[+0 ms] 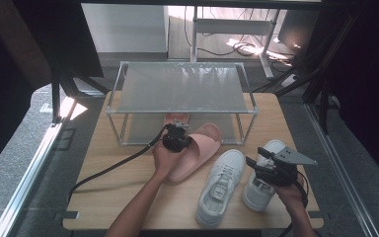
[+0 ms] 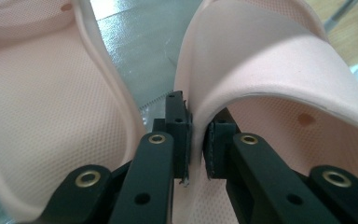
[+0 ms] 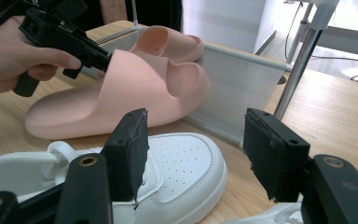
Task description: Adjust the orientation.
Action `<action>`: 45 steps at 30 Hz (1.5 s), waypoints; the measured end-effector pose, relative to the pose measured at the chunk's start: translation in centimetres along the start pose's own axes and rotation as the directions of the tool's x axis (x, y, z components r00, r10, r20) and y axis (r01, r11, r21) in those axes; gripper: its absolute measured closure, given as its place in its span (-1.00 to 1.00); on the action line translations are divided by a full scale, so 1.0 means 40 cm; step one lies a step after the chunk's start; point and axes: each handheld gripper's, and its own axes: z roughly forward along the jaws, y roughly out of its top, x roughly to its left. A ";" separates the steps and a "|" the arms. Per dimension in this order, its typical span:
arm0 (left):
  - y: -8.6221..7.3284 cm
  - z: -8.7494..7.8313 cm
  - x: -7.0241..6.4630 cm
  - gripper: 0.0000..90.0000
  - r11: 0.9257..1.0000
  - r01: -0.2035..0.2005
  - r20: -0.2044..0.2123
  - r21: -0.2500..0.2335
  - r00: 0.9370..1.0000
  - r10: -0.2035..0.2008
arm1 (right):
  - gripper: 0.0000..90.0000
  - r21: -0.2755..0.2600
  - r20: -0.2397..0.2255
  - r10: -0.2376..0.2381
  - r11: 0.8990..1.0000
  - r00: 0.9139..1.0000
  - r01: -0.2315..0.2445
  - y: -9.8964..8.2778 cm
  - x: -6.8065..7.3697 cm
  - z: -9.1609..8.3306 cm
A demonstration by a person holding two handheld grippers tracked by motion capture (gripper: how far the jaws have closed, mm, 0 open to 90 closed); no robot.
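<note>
Wooden table on grey carpet, dark curtains at both sides, cables on the floor behind. Two-tier metal shoe rack at the far edge, long side across the table, open front toward the person — hence every shoe gets fed in from this side.

Next down in size: two white sneakers, near right. Left sneaker and right sneaker lying side by side, toes toward the rack, untouched, probably queued behind the slippers.

Pink slipper mid-table just in front of the rack, sole down, long axis diagonal: toe up-right toward the rack's lower opening, heel down-left toward the person. Second pink slipper already on the lower shelf, toe pointing inward, just beside the first.

Left gripper nearly closed, pinching the strap edge of the pink slipper: one pad outside, one inside the band. Thin wall, so narrow jaw gap. Gripped at the strap likely because the only thin graspable edge; also keeps the toe leading for the slide onto the shelf next to its pair.

Right gripper wide open, holding nothing, hovering over the sneakers, near the right one — looks parked for the next pick.
</note>
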 end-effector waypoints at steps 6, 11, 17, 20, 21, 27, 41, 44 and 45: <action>-0.008 0.024 0.005 0.80 1.000 -0.003 -0.027 0.009 1.000 0.003 | -0.08 0.000 -0.001 0.001 1.000 1.000 -0.001 -0.001 0.000 0.002; -0.009 0.028 0.004 0.75 1.000 0.004 -0.009 -0.011 1.000 -0.004 | -0.08 0.003 0.000 0.000 1.000 1.000 0.000 -0.002 0.000 0.003; -0.010 -0.006 -0.001 0.40 0.998 -0.018 0.005 -0.062 1.000 0.019 | -0.08 0.004 0.001 -0.001 1.000 1.000 0.001 -0.003 -0.002 0.002; -0.019 -0.040 0.005 0.34 0.997 -0.027 0.011 -0.069 1.000 0.028 | -0.08 0.004 0.002 0.002 1.000 1.000 -0.002 -0.004 -0.003 0.001; -0.023 -0.051 0.009 0.33 0.997 -0.028 0.014 -0.068 0.999 0.029 | -0.08 0.005 0.003 0.001 1.000 1.000 -0.001 -0.004 -0.003 0.001; -0.059 -0.126 0.016 0.50 0.994 -0.060 0.032 -0.090 0.998 0.063 | -0.08 0.006 0.002 0.000 1.000 1.000 0.000 -0.003 0.001 0.003; -0.115 -0.138 -0.096 1.00 0.981 -0.189 0.187 -0.032 0.963 0.192 | -0.08 0.012 0.001 -0.005 1.000 1.000 0.005 -0.004 0.004 0.007; -0.109 -0.115 -0.119 1.00 0.978 -0.206 0.191 -0.023 0.960 0.207 | -0.08 0.010 0.003 -0.003 1.000 1.000 0.003 -0.004 0.003 0.007; -0.106 -0.107 -0.125 1.00 0.978 -0.209 0.193 -0.024 0.958 0.210 | -0.08 0.009 0.004 -0.002 1.000 1.000 0.002 -0.004 0.002 0.007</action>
